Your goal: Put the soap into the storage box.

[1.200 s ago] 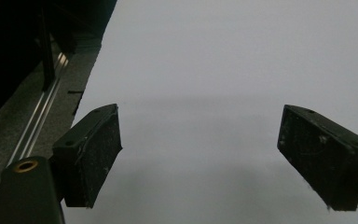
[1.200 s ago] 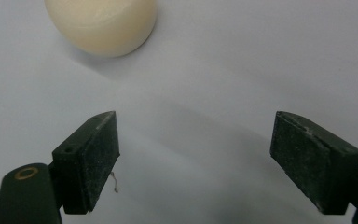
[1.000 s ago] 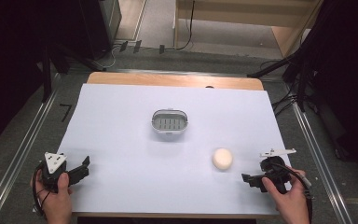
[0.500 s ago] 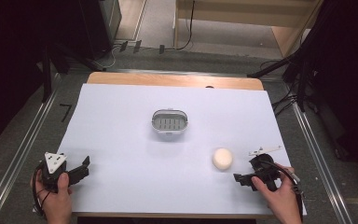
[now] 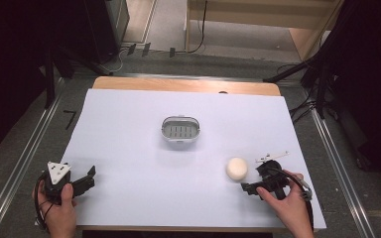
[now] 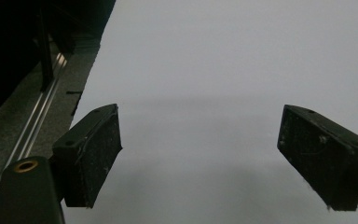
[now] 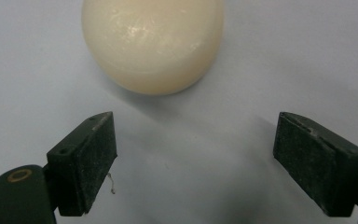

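Right tool (image 7: 196, 163) jaws spread wide and gripping nothing, nose pointed at the cream ball (image 7: 153, 44) sitting on the white desk (image 5: 129, 129) just ahead, untouched, while the left tool (image 5: 82, 181), jaws equally wide and empty, rests at the near-left corner, grey basket (image 5: 180, 130) mid-desk.

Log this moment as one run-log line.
right tongs: open, short of cream ball, not touching | left tongs: open, idle over white sheet | grey tray: mid-table
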`<state>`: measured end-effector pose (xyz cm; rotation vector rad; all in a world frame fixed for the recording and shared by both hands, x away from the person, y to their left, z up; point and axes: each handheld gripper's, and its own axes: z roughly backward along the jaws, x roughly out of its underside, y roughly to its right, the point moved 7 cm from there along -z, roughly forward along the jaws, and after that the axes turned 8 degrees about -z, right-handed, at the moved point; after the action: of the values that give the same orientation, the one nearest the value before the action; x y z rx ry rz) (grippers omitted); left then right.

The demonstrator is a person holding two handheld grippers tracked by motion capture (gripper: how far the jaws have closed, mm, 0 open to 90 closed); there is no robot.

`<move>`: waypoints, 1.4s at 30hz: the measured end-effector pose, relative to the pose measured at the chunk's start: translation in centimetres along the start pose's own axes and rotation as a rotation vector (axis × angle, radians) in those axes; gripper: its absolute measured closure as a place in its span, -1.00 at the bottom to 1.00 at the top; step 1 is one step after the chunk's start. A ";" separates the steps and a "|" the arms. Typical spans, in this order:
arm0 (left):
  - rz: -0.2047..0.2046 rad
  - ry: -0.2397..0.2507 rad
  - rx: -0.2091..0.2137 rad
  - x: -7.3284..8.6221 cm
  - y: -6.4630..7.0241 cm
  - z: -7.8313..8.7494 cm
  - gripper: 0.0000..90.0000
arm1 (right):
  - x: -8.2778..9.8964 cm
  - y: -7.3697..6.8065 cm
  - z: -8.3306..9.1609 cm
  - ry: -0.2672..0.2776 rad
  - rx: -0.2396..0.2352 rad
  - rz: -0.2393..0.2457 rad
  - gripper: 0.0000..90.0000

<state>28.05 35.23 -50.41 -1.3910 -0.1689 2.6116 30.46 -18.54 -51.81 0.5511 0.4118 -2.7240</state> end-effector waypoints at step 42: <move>0.003 -0.004 -0.005 0.0 0.0 0.0 -0.68 | -4.1 -2.7 -2.8 0.014 0.008 -0.039 -0.55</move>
<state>28.09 35.26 -50.44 -1.3895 -0.1746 2.6180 33.90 -14.11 -52.03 0.5697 0.4203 -2.7617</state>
